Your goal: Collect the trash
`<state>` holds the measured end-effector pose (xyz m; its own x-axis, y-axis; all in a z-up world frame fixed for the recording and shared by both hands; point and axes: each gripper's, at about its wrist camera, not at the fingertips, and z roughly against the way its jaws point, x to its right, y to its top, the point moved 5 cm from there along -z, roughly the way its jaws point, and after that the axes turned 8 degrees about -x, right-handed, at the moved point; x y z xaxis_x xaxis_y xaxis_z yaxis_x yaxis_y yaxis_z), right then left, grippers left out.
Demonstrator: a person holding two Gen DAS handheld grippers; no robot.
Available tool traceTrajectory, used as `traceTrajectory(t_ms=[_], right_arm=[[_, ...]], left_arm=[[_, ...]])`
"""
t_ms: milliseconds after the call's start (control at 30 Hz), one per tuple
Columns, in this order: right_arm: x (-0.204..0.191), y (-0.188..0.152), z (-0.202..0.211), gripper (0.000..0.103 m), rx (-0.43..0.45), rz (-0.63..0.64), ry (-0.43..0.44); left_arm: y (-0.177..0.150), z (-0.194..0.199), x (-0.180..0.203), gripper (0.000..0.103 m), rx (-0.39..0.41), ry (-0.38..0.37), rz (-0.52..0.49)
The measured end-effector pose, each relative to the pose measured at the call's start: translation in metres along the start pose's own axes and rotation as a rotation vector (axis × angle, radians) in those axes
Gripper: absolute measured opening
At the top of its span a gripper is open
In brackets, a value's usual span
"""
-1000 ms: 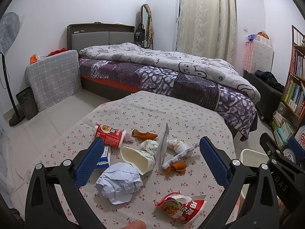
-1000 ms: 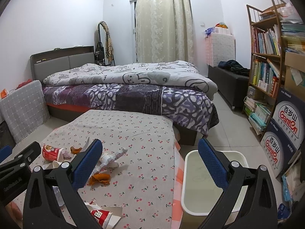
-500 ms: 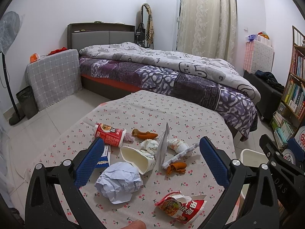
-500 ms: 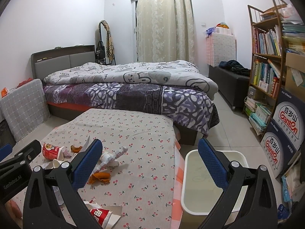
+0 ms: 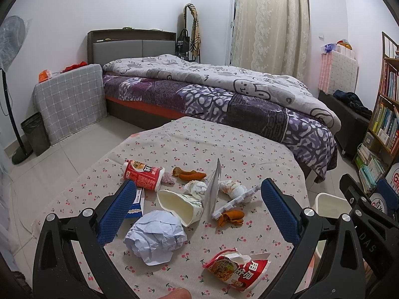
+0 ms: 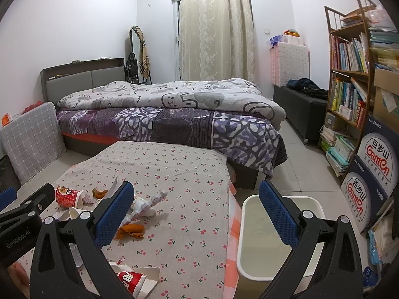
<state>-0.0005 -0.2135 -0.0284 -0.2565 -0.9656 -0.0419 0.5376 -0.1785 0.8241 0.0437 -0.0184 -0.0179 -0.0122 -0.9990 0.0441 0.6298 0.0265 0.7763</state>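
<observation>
Trash lies on a cherry-print tablecloth (image 5: 224, 149): a crumpled white paper ball (image 5: 155, 235), a tipped white cup (image 5: 179, 205), a red noodle cup (image 5: 143, 174), orange peels (image 5: 230, 218), a white foam strip (image 5: 234, 200) and a torn red snack wrapper (image 5: 237, 270). My left gripper (image 5: 197, 206) is open and empty above the pile. My right gripper (image 6: 194, 209) is open and empty over the table's right edge, beside a white bin (image 6: 279, 239) on the floor. The wrapper also shows in the right wrist view (image 6: 132, 279).
A bed (image 5: 224, 94) with a grey quilt stands behind the table. A bookshelf (image 6: 349, 74) and water cartons (image 6: 374, 169) line the right wall. A dark waste bin (image 5: 35, 132) and a fan stand (image 5: 10, 94) are at the far left.
Both grippers have drifted only slightly; the right wrist view shifted a little. Nothing was taken hold of or let go.
</observation>
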Motion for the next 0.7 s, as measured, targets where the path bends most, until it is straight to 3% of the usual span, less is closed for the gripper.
traceTrajectory(t_ms=[700], right_arm=[[-0.001, -0.002, -0.002, 0.098, -0.016, 0.004, 0.009]], left_arm=[[-0.016, -0.011, -0.007, 0.096, -0.026, -0.01, 0.0]])
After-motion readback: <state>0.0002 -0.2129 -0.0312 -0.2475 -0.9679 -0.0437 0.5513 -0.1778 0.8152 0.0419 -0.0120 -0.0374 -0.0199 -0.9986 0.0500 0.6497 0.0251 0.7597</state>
